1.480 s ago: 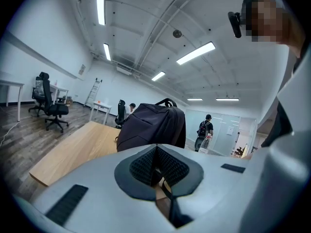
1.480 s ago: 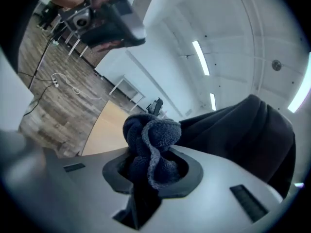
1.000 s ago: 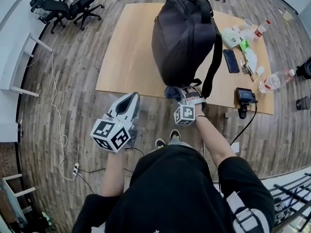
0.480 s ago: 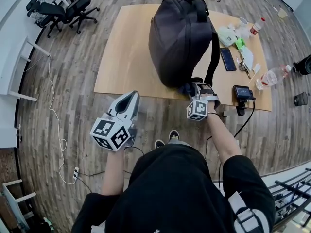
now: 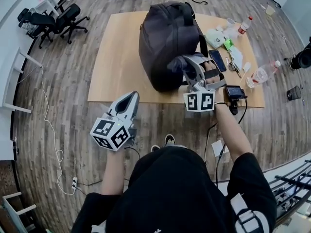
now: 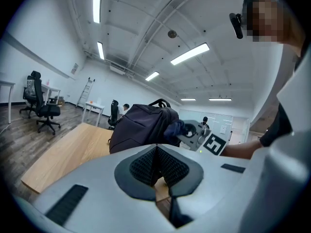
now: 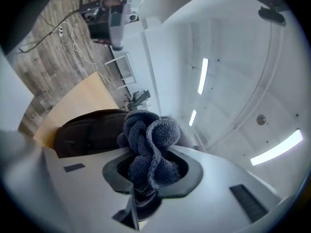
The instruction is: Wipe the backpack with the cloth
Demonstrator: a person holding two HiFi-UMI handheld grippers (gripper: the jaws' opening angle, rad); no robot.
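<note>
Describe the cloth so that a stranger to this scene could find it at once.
On the wooden table is a big black backpack. At its side, the right gripper is shut on a bunched cloth. It is dark blue and knitted, unlike the smooth black backpack.

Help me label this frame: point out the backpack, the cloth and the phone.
backpack (image 5: 163,42), head view, middle of its front panel.
cloth (image 7: 150,140), right gripper view, its bunched folds.
phone (image 5: 216,60), head view, middle of its screen.
</note>
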